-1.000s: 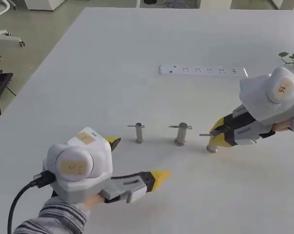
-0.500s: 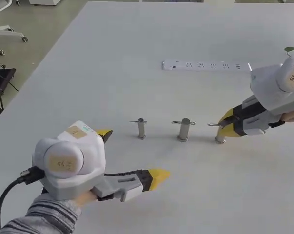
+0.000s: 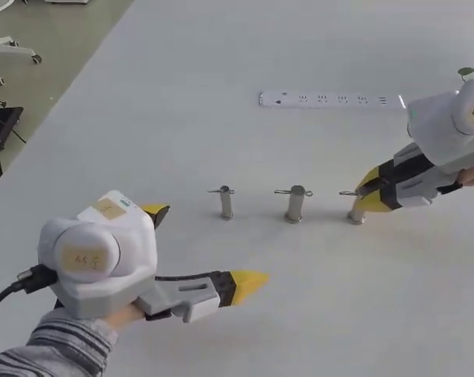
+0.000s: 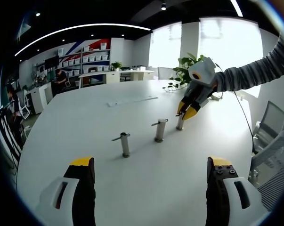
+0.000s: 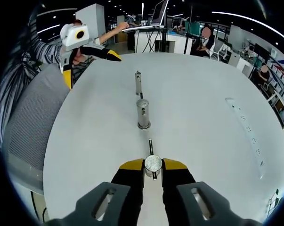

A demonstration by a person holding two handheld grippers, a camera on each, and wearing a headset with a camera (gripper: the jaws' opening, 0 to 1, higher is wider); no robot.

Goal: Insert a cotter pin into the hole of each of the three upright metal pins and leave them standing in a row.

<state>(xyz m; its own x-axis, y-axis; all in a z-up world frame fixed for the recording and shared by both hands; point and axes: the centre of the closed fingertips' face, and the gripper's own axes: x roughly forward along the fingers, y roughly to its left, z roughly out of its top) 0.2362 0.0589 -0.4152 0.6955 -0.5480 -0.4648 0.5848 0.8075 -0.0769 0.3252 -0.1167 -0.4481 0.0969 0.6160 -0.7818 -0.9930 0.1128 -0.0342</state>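
**Third pin drawn into line with its neighbours**

Over the last second the right gripper (image 3: pixel 368 196) has brought the third metal pin (image 5: pixel 153 163) closer into line with the other two, while the left gripper (image 4: pixel 151 162) has hung back on the near side of the row. That left one is empty, its jaws spread wide.

All three pins stand upright on the white surface (image 3: pixel 181 118). The left metal pin (image 3: pixel 226 203) and the middle metal pin (image 3: pixel 295 206) each carry a cotter through the top. On the third, a cotter pin (image 3: pixel 347 192) pokes out of the side facing the middle pin.

The right jaws are narrowed to roughly the width of the pin's head and sit on either side of it. I cannot tell whether they are pinching the head, pinching the cotter's near end, or just flanking them.

From here the job looks nearly done. I would make sure the cotter is pushed fully home, then open the jaws evenly and back straight out along their own line. Any sideways drag could topple the pin or knock it out of the row.
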